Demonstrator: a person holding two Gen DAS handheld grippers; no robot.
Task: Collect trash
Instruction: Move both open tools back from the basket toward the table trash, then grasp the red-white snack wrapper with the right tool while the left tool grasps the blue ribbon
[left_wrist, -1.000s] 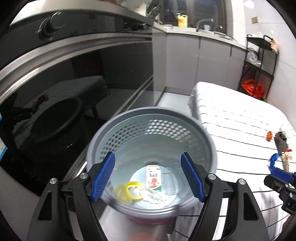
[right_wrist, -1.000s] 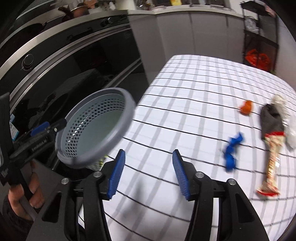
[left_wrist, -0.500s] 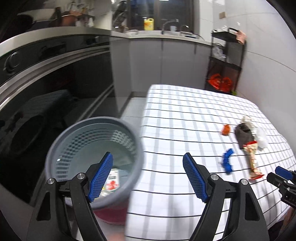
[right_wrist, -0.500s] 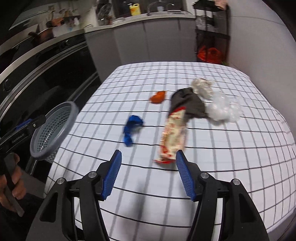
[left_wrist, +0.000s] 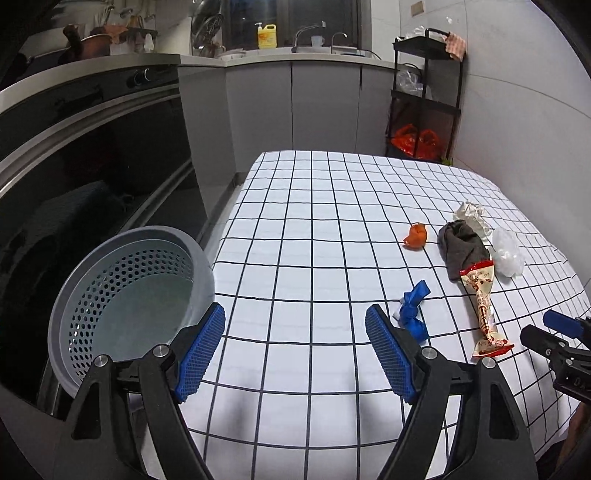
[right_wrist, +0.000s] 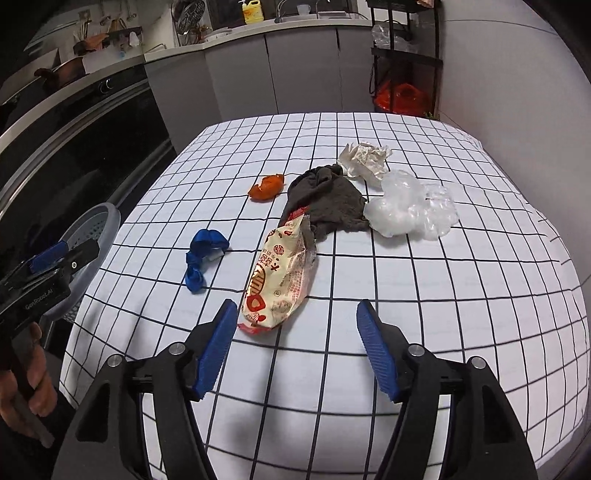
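A dark glass-fronted oven (left_wrist: 92, 177) under a steel counter runs along the left, with grey cabinets (left_wrist: 295, 107) across the back and a black metal shelf rack (left_wrist: 424, 103) in the far right corner against a pale tiled wall. Beside the oven, off the table's left edge, sits a grey perforated plastic bin (left_wrist: 129, 295). The table wears a white cloth with a black grid (right_wrist: 406, 295) whose edges droop on every side; its near half and far half lie bare.

The left gripper (left_wrist: 295, 347) hangs over the cloth's near-left corner, its blue-padded fingers spread wide with nothing between them. Further right, the trash lies mid-cloth: a crumpled blue wrapper (right_wrist: 203, 258), an orange scrap (right_wrist: 266, 187) behind it, then a cream-and-red snack bag (right_wrist: 280, 277) whose top end touches a dark grey crumpled cloth (right_wrist: 325, 203). A white paper wad (right_wrist: 365, 158) and a clear crumpled plastic film (right_wrist: 410, 210) lie against the cloth's right side. The right gripper (right_wrist: 295, 347) hovers just short of the snack bag's near end, fingers parted and holding nothing. The strip from the film to the right edge is bare.
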